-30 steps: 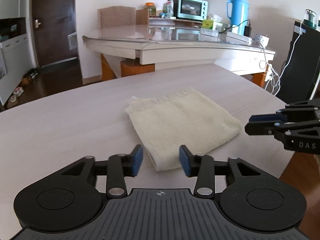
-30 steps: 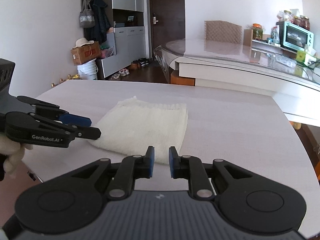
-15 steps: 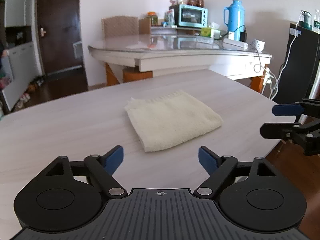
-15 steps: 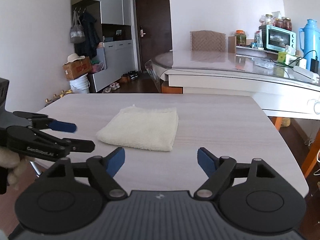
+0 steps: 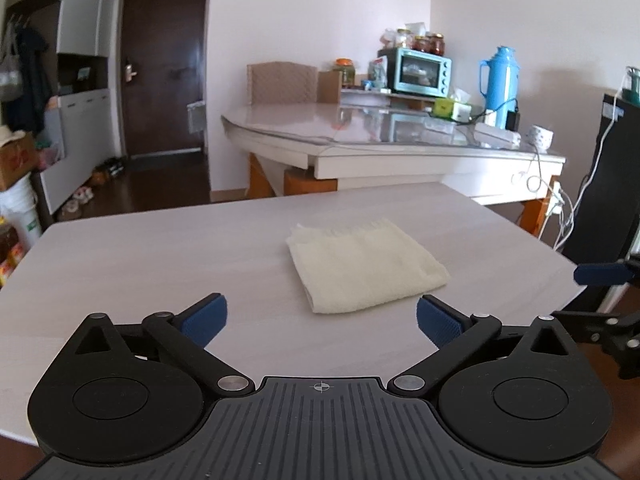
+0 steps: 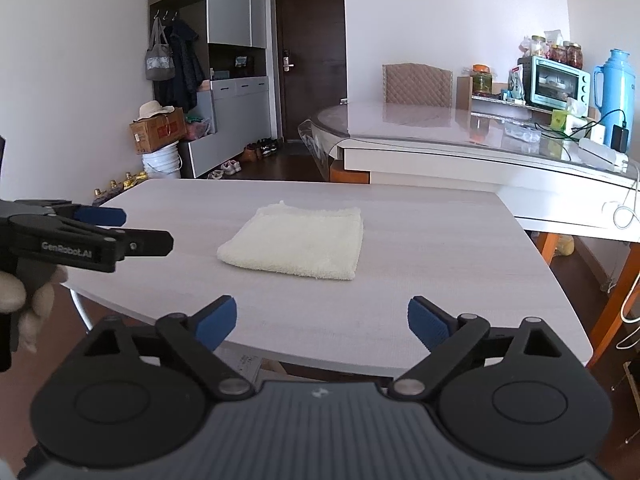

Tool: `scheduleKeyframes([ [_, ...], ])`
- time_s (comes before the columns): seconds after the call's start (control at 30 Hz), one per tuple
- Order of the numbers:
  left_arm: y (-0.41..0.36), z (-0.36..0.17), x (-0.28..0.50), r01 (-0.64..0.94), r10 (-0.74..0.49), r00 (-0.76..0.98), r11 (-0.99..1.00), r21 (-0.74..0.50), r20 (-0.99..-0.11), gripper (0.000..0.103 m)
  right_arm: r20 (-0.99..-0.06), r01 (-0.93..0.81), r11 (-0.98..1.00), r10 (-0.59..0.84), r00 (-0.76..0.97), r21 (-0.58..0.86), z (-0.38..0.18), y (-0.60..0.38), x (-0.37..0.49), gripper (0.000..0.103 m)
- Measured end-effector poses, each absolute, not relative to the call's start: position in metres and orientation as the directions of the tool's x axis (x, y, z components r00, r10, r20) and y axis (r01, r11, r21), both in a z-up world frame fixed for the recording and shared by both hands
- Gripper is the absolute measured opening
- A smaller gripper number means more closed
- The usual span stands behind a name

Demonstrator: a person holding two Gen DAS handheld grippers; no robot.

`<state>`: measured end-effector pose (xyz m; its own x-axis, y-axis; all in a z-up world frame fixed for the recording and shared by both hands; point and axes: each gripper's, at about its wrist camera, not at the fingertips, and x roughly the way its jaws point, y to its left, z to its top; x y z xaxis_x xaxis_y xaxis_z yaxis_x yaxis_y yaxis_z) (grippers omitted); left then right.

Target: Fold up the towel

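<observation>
A cream terry towel (image 5: 366,264), folded square, is seen at twelve o'clock on the pale wood-grain table (image 5: 160,248). The left gripper (image 5: 320,318) and right gripper (image 6: 322,320) are held wide apart-jawed, nothing gripped.

One towel (image 5: 366,266), two tables (image 5: 120,264), one chair (image 6: 418,84).

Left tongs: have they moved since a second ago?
Yes. The left tongs have backed away from the folded towel toward the near edge of the table, and their jaws now stand wide apart.
</observation>
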<state>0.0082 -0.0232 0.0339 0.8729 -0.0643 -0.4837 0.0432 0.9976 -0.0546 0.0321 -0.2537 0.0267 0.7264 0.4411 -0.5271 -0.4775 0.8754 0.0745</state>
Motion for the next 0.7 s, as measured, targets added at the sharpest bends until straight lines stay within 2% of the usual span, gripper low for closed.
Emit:
scheduleKeyframes([
  [0.3, -0.022, 0.041, 0.002, 0.008, -0.056, 0.874, 0.995, -0.102, -0.482, 0.103, -0.538, -0.478, 0.876, 0.430, 0.725, 0.056, 0.028, -0.249, 0.031, 0.094],
  [0.7, -0.029, 0.028, 0.004, 0.017, -0.059, 0.861, 0.996, -0.087, -0.504, 0.103, -0.542, -0.473, 0.879, 0.423, 0.726, 0.052, 0.027, -0.246, 0.029, 0.095],
])
